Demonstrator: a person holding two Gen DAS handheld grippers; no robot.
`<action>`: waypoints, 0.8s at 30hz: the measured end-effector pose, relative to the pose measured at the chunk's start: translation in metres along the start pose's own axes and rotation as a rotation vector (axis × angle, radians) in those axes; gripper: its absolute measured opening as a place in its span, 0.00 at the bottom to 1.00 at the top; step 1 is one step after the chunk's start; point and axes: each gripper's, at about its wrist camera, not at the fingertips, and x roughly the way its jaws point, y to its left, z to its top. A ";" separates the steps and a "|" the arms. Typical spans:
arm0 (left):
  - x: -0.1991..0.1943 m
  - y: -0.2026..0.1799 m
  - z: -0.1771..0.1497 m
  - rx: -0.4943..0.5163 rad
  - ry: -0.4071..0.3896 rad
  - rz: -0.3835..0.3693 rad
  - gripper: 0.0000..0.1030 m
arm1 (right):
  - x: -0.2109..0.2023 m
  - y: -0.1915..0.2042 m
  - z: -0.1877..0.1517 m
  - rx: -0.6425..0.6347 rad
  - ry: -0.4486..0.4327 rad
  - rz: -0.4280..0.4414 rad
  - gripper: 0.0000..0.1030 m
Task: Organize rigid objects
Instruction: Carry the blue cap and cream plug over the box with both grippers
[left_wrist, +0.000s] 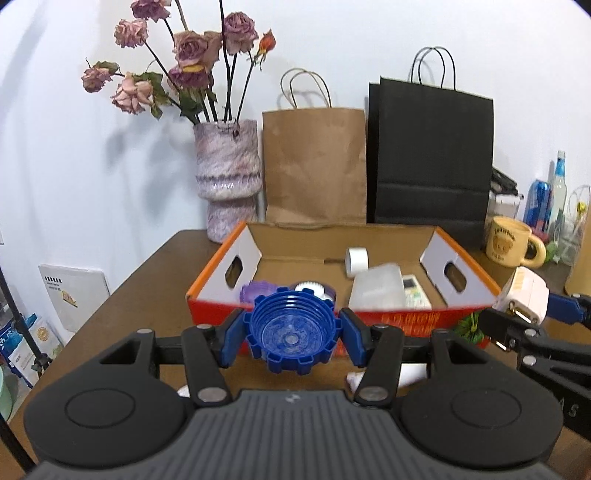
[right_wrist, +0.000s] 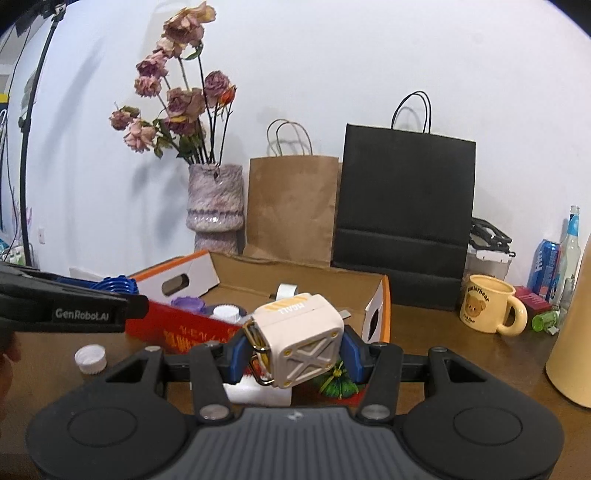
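My left tongs (left_wrist: 293, 334) are clamped on the blue ribbed lid (left_wrist: 293, 329), held above the tabletop (left_wrist: 147, 280) just in front of the orange cardboard box (left_wrist: 212, 275). My right tongs (right_wrist: 295, 356) grip the cream cube-shaped gadget (right_wrist: 301, 341) by its sides, also lifted before the box's near wall.

Bright, even light; soft wall shadows, fisheye-bent edges, slight blur.
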 end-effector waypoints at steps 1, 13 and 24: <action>0.001 0.000 0.003 -0.006 -0.008 0.000 0.54 | 0.001 -0.001 0.003 0.000 -0.006 -0.001 0.48; 0.034 -0.002 0.034 -0.063 -0.043 0.007 0.54 | 0.038 -0.016 0.027 0.031 -0.040 -0.036 0.48; 0.077 0.004 0.052 -0.091 -0.027 0.017 0.54 | 0.078 -0.026 0.035 0.041 -0.038 -0.044 0.48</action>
